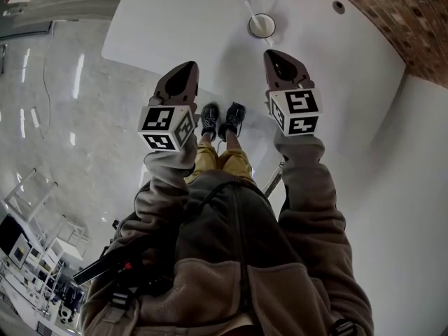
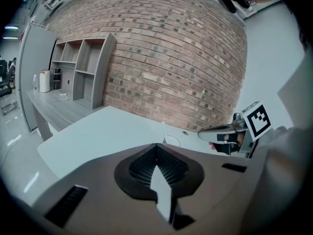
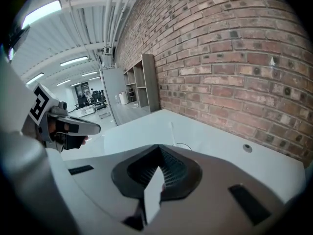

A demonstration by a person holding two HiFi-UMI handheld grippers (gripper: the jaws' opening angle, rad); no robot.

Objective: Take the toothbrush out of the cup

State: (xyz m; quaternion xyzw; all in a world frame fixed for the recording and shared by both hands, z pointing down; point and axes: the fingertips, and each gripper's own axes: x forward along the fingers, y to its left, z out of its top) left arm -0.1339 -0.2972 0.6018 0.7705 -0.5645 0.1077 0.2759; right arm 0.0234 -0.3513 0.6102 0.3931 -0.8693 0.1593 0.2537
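We are at the approach, with nothing grasped yet. The small round white cup stands upright on the white bench, ahead of us and nearest the right gripper. The thin white toothbrush leans out of the cup, its upper end tilted away from us and to the left. The left gripper hangs beside the right one, farther from the cup. In each gripper view the fingers are pressed together with nothing between them, so both are empty.

We judge the next move belongs to the right gripper. It should spread its fingers, travel forward above the cup rim and pinch the exposed stem of the toothbrush. It should then lift along the line of the lean so the cup is not dragged or tipped. The left gripper could steady the cup, which looks light to us.

Room is generous. The bench around the cup is bare except for a small dark round hole to its right, well apart from it. The red-brown brick wall runs along the far right of the bench, well clear of the cup. The near edge seems to run close under the grippers, and the left edge drops to the glossy grey floor. We would therefore keep the freed toothbrush over the middle of the bench.
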